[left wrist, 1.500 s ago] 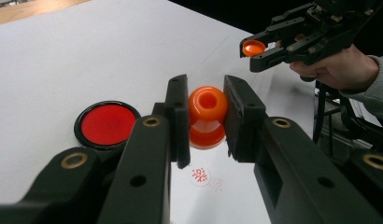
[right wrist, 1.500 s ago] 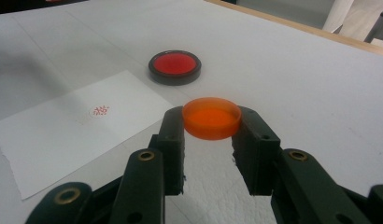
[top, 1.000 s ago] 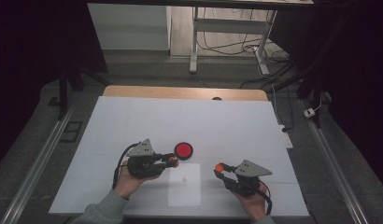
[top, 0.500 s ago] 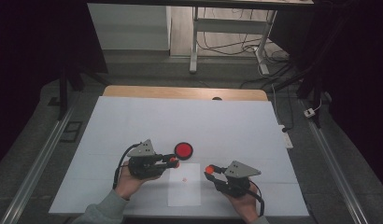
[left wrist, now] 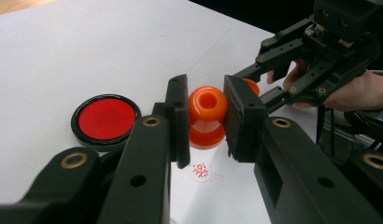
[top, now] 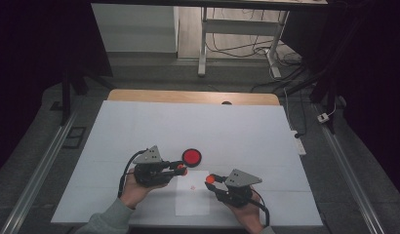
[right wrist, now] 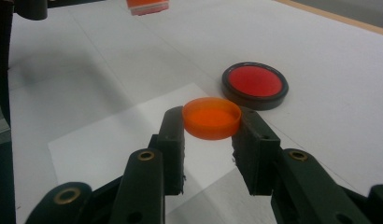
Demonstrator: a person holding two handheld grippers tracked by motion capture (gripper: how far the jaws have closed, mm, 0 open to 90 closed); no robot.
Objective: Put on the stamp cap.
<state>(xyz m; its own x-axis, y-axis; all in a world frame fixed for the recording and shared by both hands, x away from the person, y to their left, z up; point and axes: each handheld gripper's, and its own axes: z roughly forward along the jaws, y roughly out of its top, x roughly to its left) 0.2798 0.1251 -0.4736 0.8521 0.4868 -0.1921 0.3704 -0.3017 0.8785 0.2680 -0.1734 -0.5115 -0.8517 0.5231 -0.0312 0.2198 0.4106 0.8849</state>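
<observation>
My left gripper (left wrist: 207, 119) is shut on an orange knob-shaped stamp (left wrist: 207, 114), held just above a white paper sheet (top: 192, 202). A small red stamp mark (left wrist: 200, 171) lies on the paper under it. My right gripper (right wrist: 212, 120) is shut on a shallow orange cap (right wrist: 211, 117), its hollow side up. In the high view the left gripper (top: 181, 169) and the right gripper (top: 209, 179) point at each other, a short gap apart. The stamp's base (right wrist: 146, 6) hangs at the top of the right gripper view. The cap (left wrist: 251, 85) peeks out behind my left jaw.
A round black ink pad (top: 191, 156) with a red face lies open on the white table cover (top: 237, 126), just beyond the two grippers. A wooden edge (top: 188, 96) runs along the table's far side. Metal rails flank the table.
The right gripper has carried the orange cap leftward, closer to the stamp in the left gripper. The left gripper has stayed where it was.
</observation>
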